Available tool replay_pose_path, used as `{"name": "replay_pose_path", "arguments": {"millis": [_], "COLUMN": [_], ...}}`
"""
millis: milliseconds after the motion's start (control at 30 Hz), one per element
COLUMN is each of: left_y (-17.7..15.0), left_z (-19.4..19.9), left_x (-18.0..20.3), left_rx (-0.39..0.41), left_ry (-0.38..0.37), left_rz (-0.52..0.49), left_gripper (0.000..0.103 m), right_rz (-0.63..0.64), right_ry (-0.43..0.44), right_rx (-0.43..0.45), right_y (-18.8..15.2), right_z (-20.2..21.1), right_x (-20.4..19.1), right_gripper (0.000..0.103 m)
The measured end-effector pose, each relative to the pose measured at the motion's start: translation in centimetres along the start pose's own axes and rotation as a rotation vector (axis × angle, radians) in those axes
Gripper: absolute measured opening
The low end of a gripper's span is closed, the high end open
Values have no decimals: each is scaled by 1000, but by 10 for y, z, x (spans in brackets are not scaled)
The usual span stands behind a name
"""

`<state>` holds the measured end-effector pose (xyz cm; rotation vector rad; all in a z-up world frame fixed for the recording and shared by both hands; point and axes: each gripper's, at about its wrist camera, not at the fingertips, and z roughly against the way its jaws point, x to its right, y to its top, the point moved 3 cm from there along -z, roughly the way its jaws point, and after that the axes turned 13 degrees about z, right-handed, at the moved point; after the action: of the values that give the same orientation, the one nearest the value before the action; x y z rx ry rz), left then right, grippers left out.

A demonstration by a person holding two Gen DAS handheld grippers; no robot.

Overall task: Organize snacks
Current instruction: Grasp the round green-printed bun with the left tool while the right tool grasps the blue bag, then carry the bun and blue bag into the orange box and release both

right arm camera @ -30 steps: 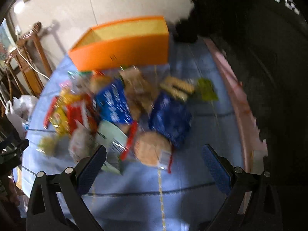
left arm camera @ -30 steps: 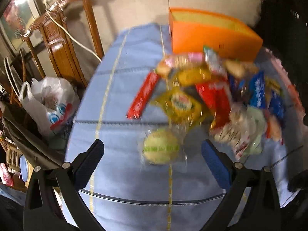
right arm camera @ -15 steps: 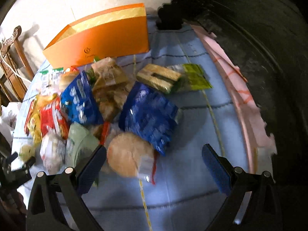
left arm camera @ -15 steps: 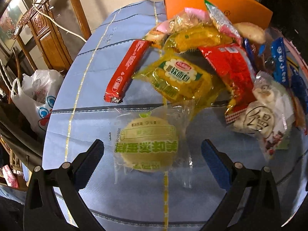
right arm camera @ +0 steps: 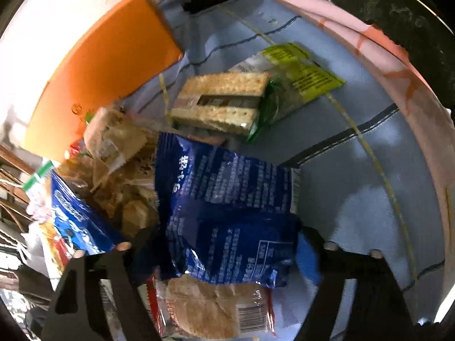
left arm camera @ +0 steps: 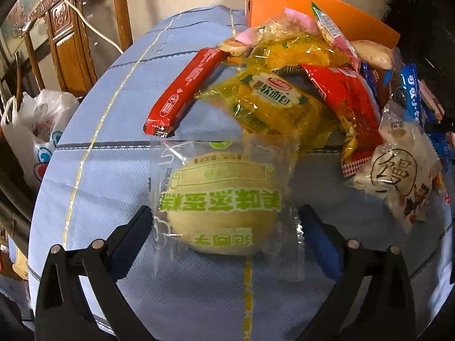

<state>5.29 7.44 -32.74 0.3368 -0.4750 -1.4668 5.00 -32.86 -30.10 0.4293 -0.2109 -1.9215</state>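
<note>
A round yellow cake in a clear wrapper with green lettering (left arm camera: 224, 199) lies on the blue tablecloth (left arm camera: 99, 184). My left gripper (left arm camera: 226, 221) straddles it, jaws closing, and the pads sit at the wrapper's side edges without squeezing the cake. In the right wrist view a dark blue snack packet (right arm camera: 227, 213) lies between the closing jaws of my right gripper (right arm camera: 227, 244). The right pad sits against the packet's edge, and the packet is not visibly pinched. Beneath the packet lies a round biscuit pack (right arm camera: 210, 309). An orange box (left arm camera: 327, 14) (right arm camera: 108, 65) stands at the back.
Piled snacks include a red bar (left arm camera: 184, 88), a yellow bread packet (left arm camera: 273, 105), a red packet (left arm camera: 347, 99), a white bun pack (left arm camera: 398, 176) and a cracker pack (right arm camera: 224, 99). A wooden chair (left arm camera: 65, 28) and a plastic bag (left arm camera: 37, 130) stand left of the table.
Both grippers have dropped toward the table. The left one now flanks the round cake and has narrowed slightly. The right one has rolled and narrowed around the blue packet.
</note>
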Motion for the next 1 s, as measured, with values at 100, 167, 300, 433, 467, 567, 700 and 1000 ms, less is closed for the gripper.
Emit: {"name": "replay_pose_path", "arguments": {"millis": [100,167,300,433,467,567,700,1000], "left_y": [-1,1,6,14,15,24,39,121], "left_z": [13,13,17,37,44,64,93,148], "left_x": [5,4,9,20,21,26,34,87], "left_rx": [17,-4,3,51,64,101,141,265], "left_ry": [-27,-76,-117,-148,-154,-177,-199,-259], "left_rz": [-15,8,2,1,1,6,4,-52], "left_gripper": [59,58,56,56,56,56,56,57], "right_rz": [29,77,155,200,206,240,276,383], "right_ry": [6,2,2,24,31,58,90,128], "right_rx": [17,47,88,130,139,178,220,355], "right_y": [-3,-5,-9,-11,-12,-15,-11,47], "right_z": [9,19,34,52,58,82,110,173], "right_x": [1,-4,-12,-17,-17,-20,-28,-70], "right_gripper": [61,60,59,59,59,59,59,59]}}
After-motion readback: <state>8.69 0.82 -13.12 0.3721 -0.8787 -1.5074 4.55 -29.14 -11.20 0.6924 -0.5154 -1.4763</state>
